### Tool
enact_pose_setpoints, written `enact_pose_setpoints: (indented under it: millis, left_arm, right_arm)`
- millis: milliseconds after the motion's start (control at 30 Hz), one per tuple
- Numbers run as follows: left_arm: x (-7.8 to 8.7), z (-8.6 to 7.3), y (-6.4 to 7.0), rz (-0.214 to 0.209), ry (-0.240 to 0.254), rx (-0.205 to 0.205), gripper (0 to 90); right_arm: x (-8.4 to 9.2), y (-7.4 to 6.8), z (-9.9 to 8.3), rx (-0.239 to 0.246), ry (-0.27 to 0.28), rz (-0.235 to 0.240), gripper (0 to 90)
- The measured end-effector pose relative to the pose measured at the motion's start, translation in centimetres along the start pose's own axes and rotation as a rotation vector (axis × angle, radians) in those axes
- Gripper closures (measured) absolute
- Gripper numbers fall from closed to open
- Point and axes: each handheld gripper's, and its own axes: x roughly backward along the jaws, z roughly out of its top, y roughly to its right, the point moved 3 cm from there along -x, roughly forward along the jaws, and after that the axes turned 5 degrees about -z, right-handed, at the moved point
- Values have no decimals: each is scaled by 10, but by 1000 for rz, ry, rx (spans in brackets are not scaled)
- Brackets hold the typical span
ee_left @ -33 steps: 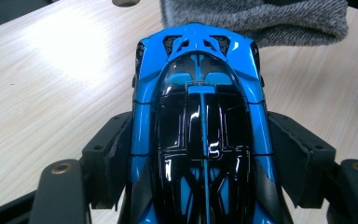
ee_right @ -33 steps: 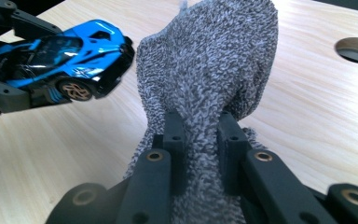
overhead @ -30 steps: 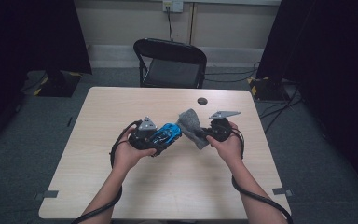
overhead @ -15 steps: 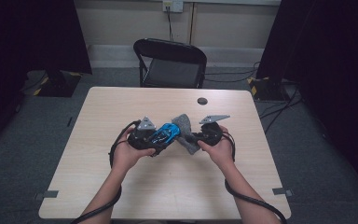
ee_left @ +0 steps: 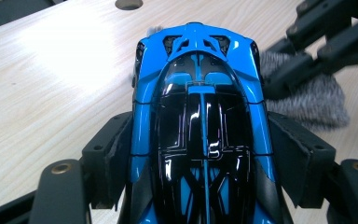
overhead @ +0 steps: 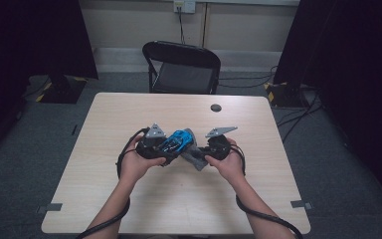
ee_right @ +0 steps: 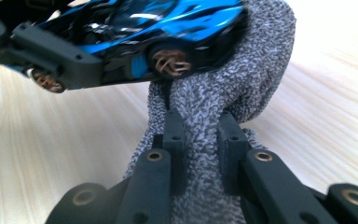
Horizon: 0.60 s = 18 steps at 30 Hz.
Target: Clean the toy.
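A blue-and-black toy car (ee_left: 198,116) is clamped betw. the jaws of the left gripper (ee_left: 200,154), one pad pressed on each flank, roof facing the camera in the left gripper view. In the high view the car (overhead: 177,142) is seen held above the light wooden table (overhead: 129,199), near its middle, w/ the left gripper (overhead: 166,149) just left of it and the right gripper (overhead: 201,154) just right.

A grey knitted cloth (ee_right: 223,116) is pinched by the right gripper (ee_right: 200,154); its jaws are drawn close together w/ the fabric squeezed betw. them. In the right gripper view the cloth's upper part is seen wrapped against one end of the car (ee_right: 144,28), touching the bodywork beside a bronze-spoked wheel (ee_right: 170,60). Which end of the car is touched can't be told for sure. In the left gripper view the cloth (ee_left: 317,100) is seen past the car's far right corner, w/ the other gripper's black links above it.

A small dark round hole (overhead: 216,107) is set in the tabletop toward its far edge, well apart from the hands. A black folding chair (overhead: 181,67) is stood beyond the table.
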Motion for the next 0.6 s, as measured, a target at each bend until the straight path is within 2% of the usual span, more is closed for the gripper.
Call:
enact_pose_setpoints:
  millis: [200, 233, 300, 600]
  left_arm:
    - [1, 0, -1, 5, -1, -5, 281]
    - [1, 0, -1, -1, 3, 4, 281]
    - [1, -1, -1, -5, 7, 14, 281]
    - [1, -1, -3, 0, 3, 12, 281]
  right_arm:
    - [-9, -16, 1, 37, -6, 35, 769]
    - [-11, -17, 1, 42, -7, 39, 769]
    - [-13, -21, 1, 48, -8, 51, 769]
    - [-22, -33, 0, 71, -10, 87, 769]
